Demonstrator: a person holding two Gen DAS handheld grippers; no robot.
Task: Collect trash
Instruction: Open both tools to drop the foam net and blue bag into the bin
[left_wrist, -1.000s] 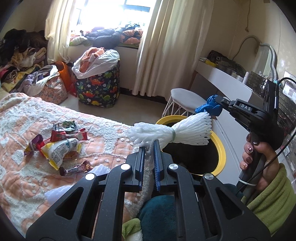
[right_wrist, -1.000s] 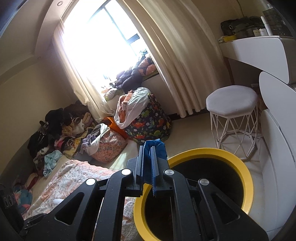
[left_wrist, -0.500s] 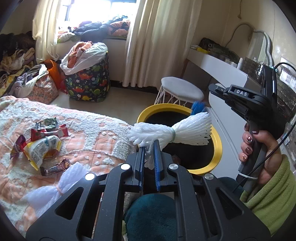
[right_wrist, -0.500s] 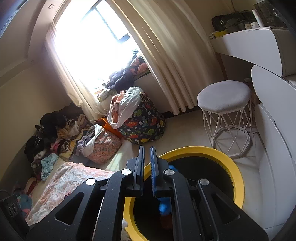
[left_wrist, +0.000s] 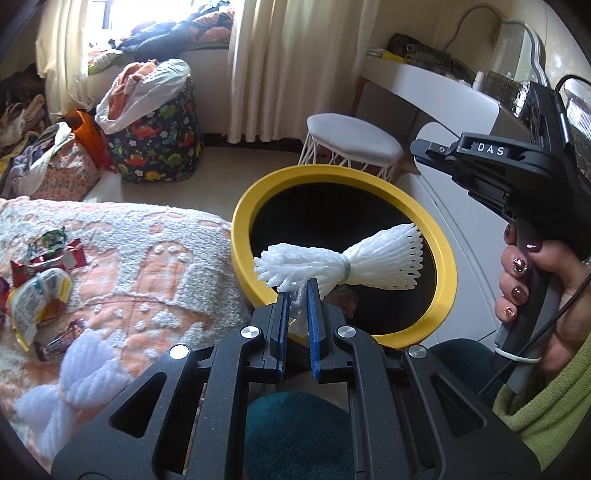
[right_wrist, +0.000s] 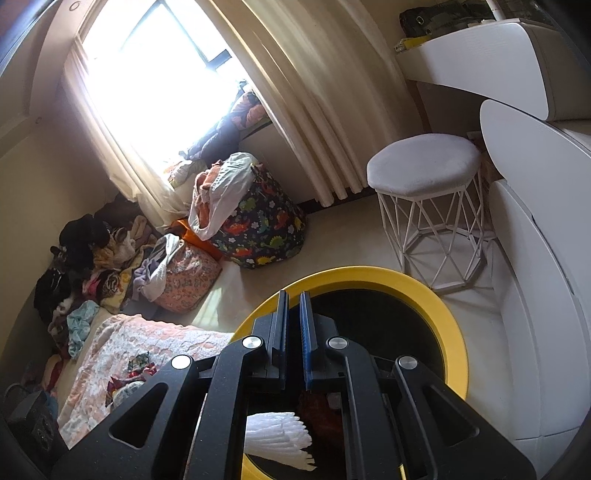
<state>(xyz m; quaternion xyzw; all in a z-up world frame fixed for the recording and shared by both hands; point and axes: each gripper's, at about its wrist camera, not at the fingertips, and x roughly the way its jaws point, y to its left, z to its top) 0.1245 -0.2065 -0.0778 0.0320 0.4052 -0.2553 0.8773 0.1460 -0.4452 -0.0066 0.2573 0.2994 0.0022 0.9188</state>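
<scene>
White foam net (left_wrist: 343, 264); glossy yellow plastic bin (left_wrist: 439, 258).

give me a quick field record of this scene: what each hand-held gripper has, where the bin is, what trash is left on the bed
left hand-held gripper: shut on the white foam net, held over the bin mouth
right hand-held gripper: shut, nothing between its fingers, above the bin rim
bin: yellow rim, dark inside, on the floor beside the bed
bed: snack wrappers and a second white foam net lie on the blanket
task state: held net not yet dropped
</scene>
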